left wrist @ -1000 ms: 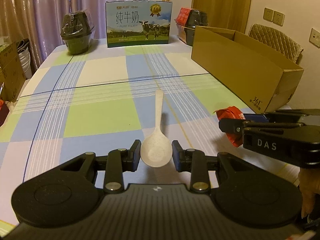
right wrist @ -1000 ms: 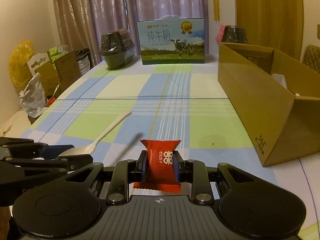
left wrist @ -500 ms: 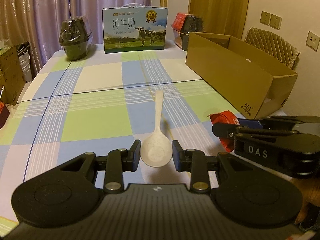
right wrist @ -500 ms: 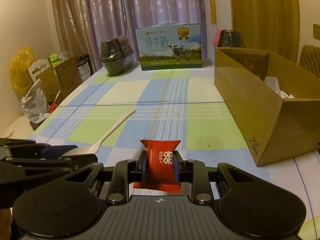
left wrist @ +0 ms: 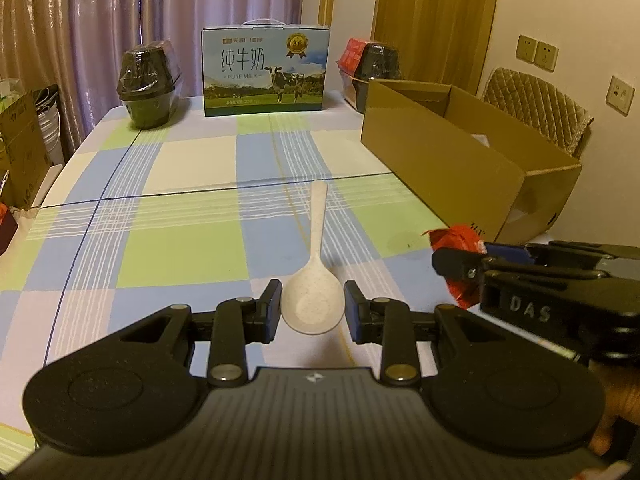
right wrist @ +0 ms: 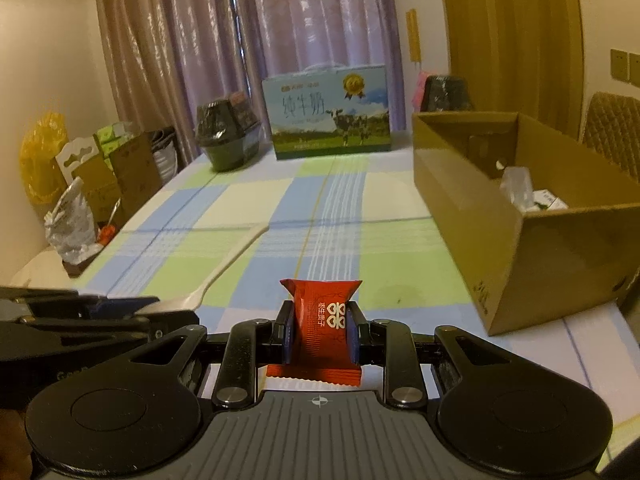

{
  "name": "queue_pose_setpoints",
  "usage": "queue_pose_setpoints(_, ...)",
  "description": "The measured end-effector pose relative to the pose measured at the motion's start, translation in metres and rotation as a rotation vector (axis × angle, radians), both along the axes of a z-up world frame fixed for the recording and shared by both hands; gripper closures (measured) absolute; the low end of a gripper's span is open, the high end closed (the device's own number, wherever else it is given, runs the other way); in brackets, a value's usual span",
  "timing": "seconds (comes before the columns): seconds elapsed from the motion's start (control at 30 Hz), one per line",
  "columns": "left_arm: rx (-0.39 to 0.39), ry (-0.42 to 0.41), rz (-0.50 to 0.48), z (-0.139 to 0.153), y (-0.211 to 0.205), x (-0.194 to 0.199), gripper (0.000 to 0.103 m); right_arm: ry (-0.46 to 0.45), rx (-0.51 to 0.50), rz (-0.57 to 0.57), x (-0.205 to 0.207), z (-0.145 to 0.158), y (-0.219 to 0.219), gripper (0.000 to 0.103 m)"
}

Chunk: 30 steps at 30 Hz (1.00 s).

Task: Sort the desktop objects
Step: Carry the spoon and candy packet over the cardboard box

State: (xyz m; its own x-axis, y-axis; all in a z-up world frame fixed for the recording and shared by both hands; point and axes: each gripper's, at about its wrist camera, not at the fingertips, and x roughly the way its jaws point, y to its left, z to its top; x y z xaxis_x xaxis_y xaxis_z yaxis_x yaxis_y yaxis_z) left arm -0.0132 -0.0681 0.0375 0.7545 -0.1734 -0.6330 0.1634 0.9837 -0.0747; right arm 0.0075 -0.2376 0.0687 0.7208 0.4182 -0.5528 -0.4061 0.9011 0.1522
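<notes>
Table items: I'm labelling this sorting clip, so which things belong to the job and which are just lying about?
In the job:
- spoon, held by the left gripper
- red packet, held by the right gripper
- cardboard box, open, some items already inside

Just lying about:
- milk carton
- two wrapped dark pots
- chair

A cream, speckled plastic spoon (left wrist: 311, 280) sits level between the left gripper's (left wrist: 312, 310) fingers, clamped at the bowl, its long handle pointing straight out over the checked cloth toward the far end of the table. A small red sweet (right wrist: 320, 322), in a shiny wrapper with white printing and crimped ends, stands upright, pinched at its middle in the right gripper (right wrist: 320, 332). The open cardboard box (right wrist: 516, 240) lies to the right, a few pale items inside
</notes>
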Motion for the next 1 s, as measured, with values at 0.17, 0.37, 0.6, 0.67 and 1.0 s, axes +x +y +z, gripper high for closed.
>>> queue_pose_setpoints(0.17, -0.011, -0.021, -0.012, 0.015, -0.009, 0.002, 0.076, -0.024, 0.020, -0.032, 0.002, 0.017, -0.014, 0.080)
queue_pose_setpoints(0.37, -0.018, -0.064, -0.056, 0.040, -0.031, 0.012, 0.076, -0.058, 0.053, -0.105, 0.019, 0.048, -0.044, 0.080)
queue_pose_setpoints(0.6, -0.044, -0.109, -0.139, 0.069, -0.079, 0.038, 0.076, -0.099, 0.073, -0.182, 0.047, 0.094, -0.099, 0.080)
queue_pose_setpoints(0.67, -0.051, -0.123, -0.165, 0.078, -0.096, 0.046, 0.076, -0.116, 0.071, -0.203, 0.054, 0.104, -0.115, 0.080)
queue_pose_setpoints(1.0, -0.073, -0.147, -0.260, 0.094, -0.171, 0.097, 0.076, -0.141, 0.032, -0.269, 0.098, 0.121, -0.176, 0.080)
